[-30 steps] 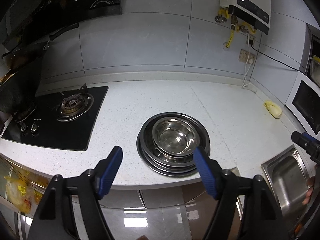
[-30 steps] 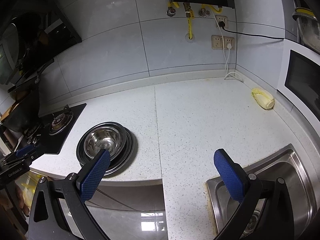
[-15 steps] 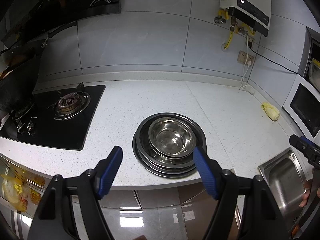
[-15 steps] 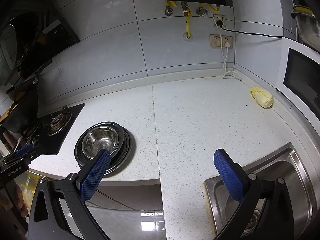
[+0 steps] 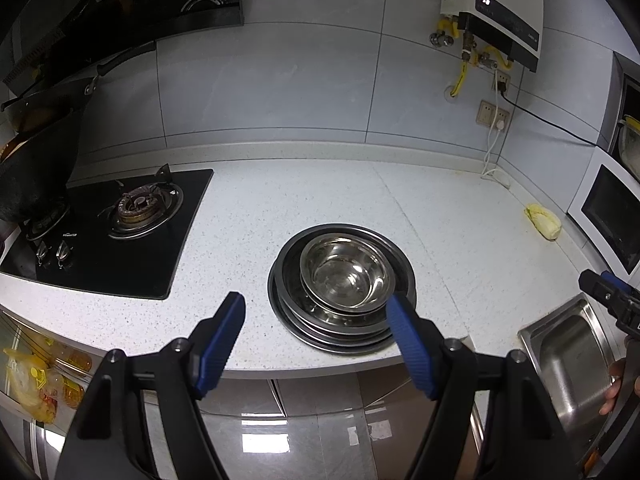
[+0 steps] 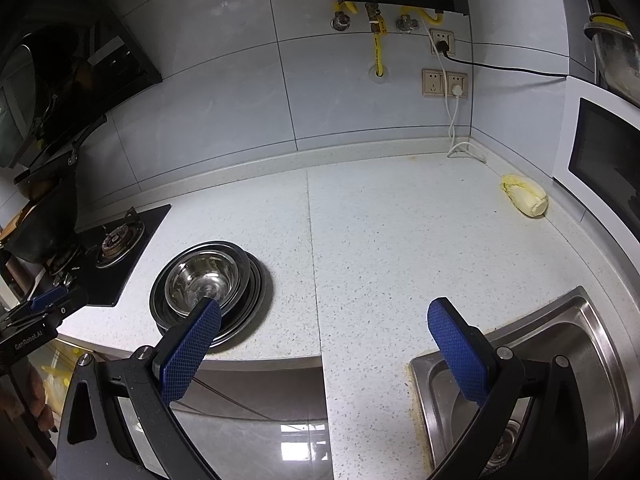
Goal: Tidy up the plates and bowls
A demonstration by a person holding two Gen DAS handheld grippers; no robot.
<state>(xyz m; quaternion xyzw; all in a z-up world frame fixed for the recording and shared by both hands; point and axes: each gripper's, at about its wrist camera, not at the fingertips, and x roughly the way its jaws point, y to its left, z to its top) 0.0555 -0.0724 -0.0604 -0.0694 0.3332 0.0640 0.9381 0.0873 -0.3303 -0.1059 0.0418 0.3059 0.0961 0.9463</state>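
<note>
Nearest in the left wrist view, the left gripper [image 5: 316, 320] is held off the counter edge with its blue-padded jaws spread wide and nothing between them. Just ahead of it, slightly toward its right finger, a round stainless-steel bowl [image 5: 346, 274] is seen nested upright on a stack of shallow steel plates [image 5: 340, 330] near the front of the speckled white countertop [image 5: 440, 220]. The right gripper [image 6: 324, 320] is likewise wide and empty, but the stack [image 6: 212, 284] lies well off to its left, so the left hand is judged nearer. Farther back a black gas hob [image 5: 120, 224] and a pale cabbage piece [image 5: 543, 222] are seen.
</note>
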